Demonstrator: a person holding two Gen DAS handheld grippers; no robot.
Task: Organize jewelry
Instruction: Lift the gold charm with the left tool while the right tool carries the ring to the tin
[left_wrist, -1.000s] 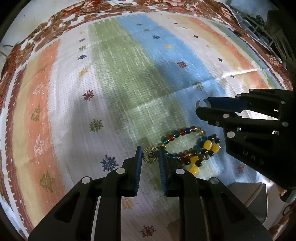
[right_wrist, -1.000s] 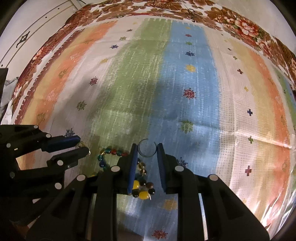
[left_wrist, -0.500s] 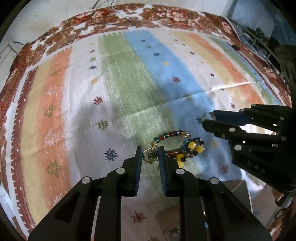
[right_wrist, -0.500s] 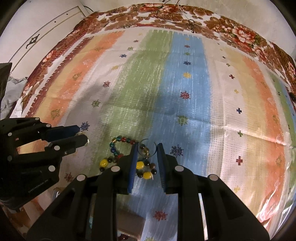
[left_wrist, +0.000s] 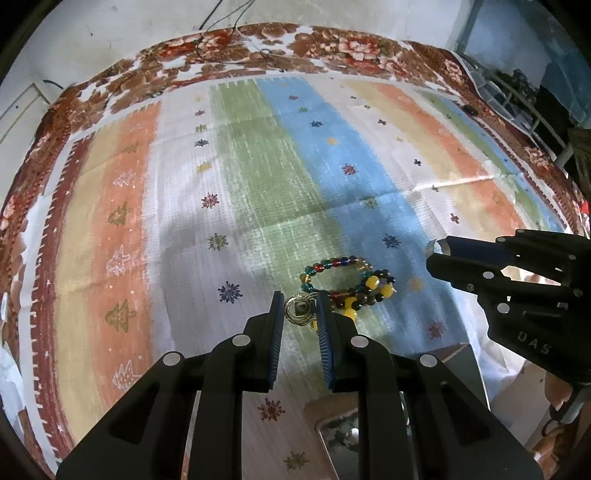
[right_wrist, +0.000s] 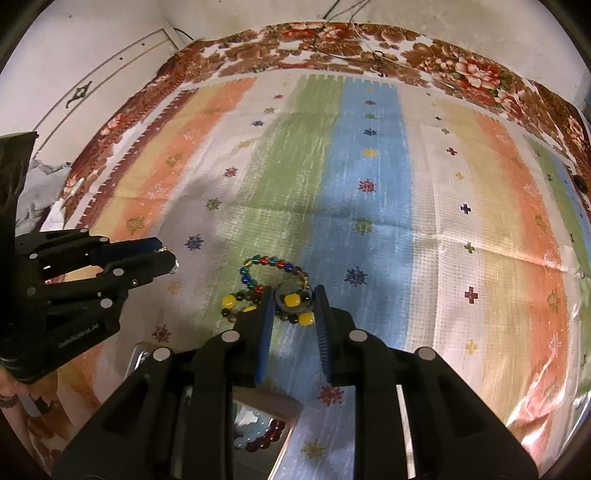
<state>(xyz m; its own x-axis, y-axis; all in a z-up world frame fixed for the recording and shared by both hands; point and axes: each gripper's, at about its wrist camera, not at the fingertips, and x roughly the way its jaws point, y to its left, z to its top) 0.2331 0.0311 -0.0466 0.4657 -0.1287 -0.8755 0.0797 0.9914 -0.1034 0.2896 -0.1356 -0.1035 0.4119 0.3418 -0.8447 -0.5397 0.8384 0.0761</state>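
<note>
Centrally, just below mid-frame in the left wrist view, a round gold spiral ornament (left_wrist: 300, 309) sits clamped between the left gripper (left_wrist: 300, 314) fingers; behind it, the beaded bracelet (left_wrist: 347, 280) lies coiled on the striped cloth (left_wrist: 258, 166); in the right wrist view, the right gripper (right_wrist: 294, 301) pinches a thin silver ring (right_wrist: 294, 298) at centre; bottom centre, an open box (right_wrist: 258, 439) holds beads.

The left claw (left_wrist: 300, 312) pinches a round gold spiral ornament (left_wrist: 298, 309) between its blue-padded fingers (left_wrist: 276, 332). Just beyond it, a multicoloured bead bracelet (left_wrist: 349, 280) lies on the striped cloth (left_wrist: 258, 177). The right claw (left_wrist: 437, 254) enters from the right, holding a thin silver ring (left_wrist: 433, 246).
</note>
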